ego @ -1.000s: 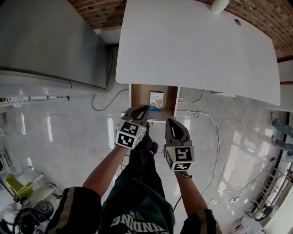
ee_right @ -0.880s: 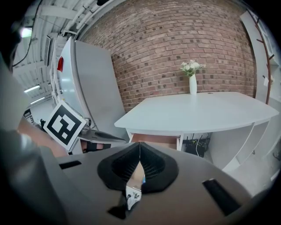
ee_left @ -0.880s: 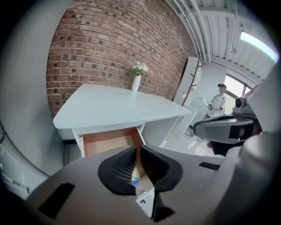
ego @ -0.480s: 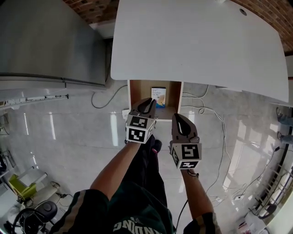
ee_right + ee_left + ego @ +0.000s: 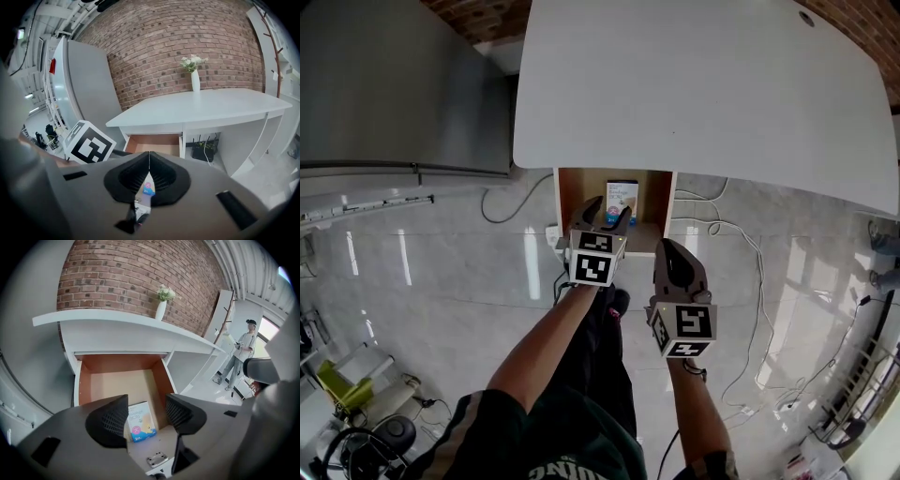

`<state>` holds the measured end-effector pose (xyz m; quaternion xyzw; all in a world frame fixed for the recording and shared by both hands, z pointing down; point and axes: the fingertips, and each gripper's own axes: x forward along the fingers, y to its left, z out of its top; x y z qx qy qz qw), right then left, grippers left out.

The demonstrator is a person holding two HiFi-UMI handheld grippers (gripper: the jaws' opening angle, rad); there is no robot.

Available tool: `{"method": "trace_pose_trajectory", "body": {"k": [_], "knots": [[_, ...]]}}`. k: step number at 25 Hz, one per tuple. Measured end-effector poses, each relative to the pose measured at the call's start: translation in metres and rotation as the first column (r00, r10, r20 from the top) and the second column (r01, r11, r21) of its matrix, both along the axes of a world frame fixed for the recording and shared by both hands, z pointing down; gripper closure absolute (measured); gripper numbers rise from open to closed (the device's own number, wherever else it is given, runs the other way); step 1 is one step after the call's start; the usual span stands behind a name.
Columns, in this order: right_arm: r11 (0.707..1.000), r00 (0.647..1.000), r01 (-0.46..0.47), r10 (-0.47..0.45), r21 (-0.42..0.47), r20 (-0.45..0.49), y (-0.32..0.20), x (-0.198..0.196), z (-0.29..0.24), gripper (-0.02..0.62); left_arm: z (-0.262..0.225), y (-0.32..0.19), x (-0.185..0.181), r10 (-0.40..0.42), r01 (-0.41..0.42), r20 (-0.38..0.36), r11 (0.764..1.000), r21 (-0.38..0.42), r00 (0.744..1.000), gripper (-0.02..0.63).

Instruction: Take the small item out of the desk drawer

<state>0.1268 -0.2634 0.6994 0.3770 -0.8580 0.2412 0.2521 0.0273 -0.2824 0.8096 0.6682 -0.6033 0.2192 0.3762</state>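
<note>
Small box (image 5: 622, 200), white and blue with a pink dot, lying flat in the open drawer (image 5: 565, 202) under the white counter (image 5: 703, 84). Left hand-held gripper (image 5: 605, 214) sits at its 6 o'clock. Its jaws have just been opening, one lined up either side of the box but not touching it, I'd guess to grab it. Right hand-held gripper (image 5: 668, 251), at 4 o'clock, is clenched empty, probably just parked.
</note>
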Motion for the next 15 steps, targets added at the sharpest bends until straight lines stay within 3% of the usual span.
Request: {"method": "trace_pose_trajectory", "body": {"k": [4, 15], "knots": [[1.0, 1.0, -0.007, 0.007, -0.025, -0.008, 0.011, 0.002, 0.011, 0.571, 0.024, -0.003, 0.002, 0.017, -0.015, 0.025, 0.997, -0.07, 1.0, 0.287], [0.997, 0.999, -0.041, 0.04, -0.06, -0.011, 0.02, 0.005, 0.027, 0.571, 0.071, -0.018, 0.002, -0.07, 0.075, 0.035, 0.981, -0.178, 0.997, 0.221]]}}
